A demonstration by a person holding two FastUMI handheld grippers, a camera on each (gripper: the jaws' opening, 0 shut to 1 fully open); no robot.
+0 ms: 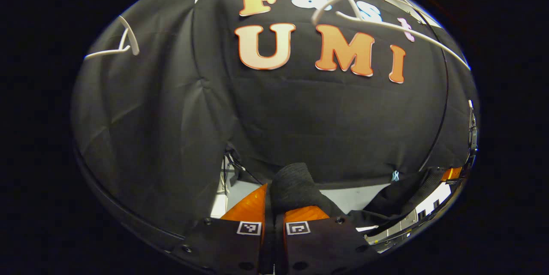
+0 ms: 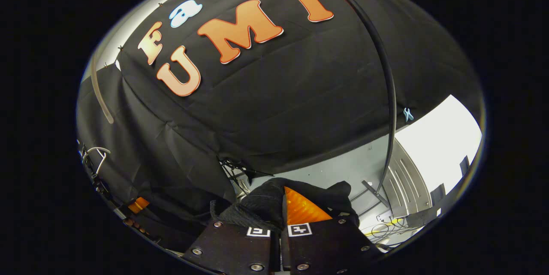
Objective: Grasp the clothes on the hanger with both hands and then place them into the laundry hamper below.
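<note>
A dark knit garment (image 1: pixel 296 187) bulges up between the orange fingers (image 1: pixel 251 206) of my left gripper (image 1: pixel 271 195), which is shut on it. From there the cloth trails right toward the other gripper (image 1: pixel 452 174) at the edge of the left gripper view. In the right gripper view the same dark garment (image 2: pixel 261 200) drapes over the left finger, and my right gripper (image 2: pixel 283 197) is shut on it, one orange finger (image 2: pixel 302 210) showing. The left gripper (image 2: pixel 138 204) shows low on the left there. A bare white hanger (image 1: pixel 386 19) hangs up high.
A second white hanger (image 1: pixel 126 45) hangs at the upper left. A black rack pole (image 2: pixel 388 95) curves down on the right, with a pale ribbed panel (image 2: pixel 407 180) and cables beside it. A wire hook (image 2: pixel 98 155) sits at the left edge. The black cloth wall is behind everything.
</note>
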